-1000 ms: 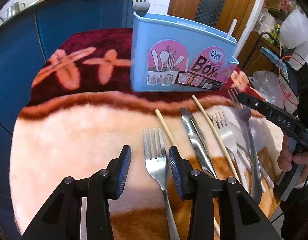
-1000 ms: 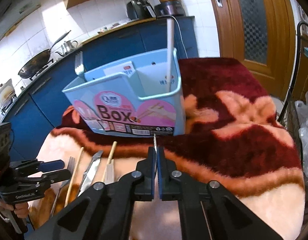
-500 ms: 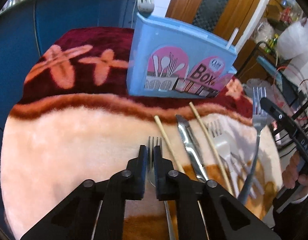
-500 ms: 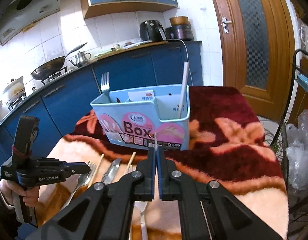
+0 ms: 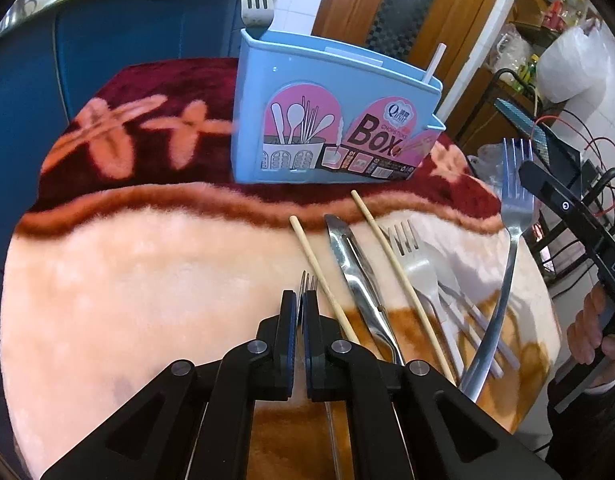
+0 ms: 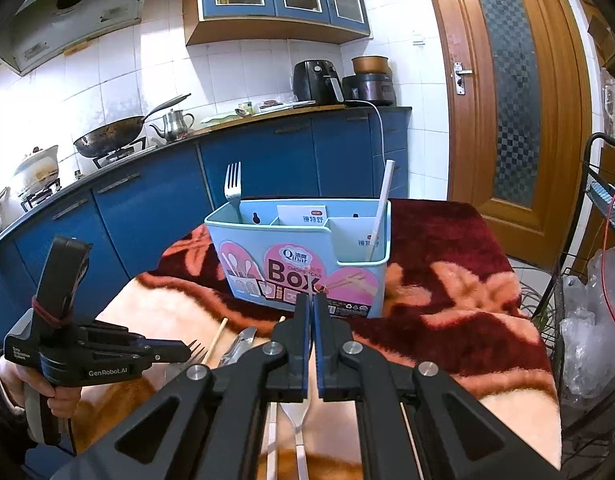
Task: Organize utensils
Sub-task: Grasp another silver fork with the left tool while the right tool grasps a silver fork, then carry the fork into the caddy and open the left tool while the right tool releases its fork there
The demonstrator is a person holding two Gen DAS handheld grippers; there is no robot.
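My left gripper [image 5: 299, 302] is shut on a metal fork [image 5: 309, 282] low over the blanket; only the tines poke past the pads. From the right wrist view the left gripper [image 6: 185, 356] shows the same tines [image 6: 197, 348]. My right gripper [image 6: 311, 300] is shut on a second metal fork [image 5: 515, 216], held raised with its tines up at the right. The blue utensil box [image 5: 327, 112] [image 6: 299, 248] stands behind, with a fork [image 5: 257, 4] in its left compartment and a white stick [image 5: 433, 62] in its right one.
Two wooden chopsticks [image 5: 319, 276] [image 5: 391, 264], a metal knife [image 5: 355, 268] and white plastic forks [image 5: 419, 276] lie on the plush blanket [image 5: 147, 264]. Blue cabinets [image 6: 147, 208] run behind the table. A wire rack [image 6: 587, 240] and plastic bags stand at its right.
My left gripper has closed on the fork that lay between its open fingers. The right gripper has risen with its fork, which now stands tines up above the table.
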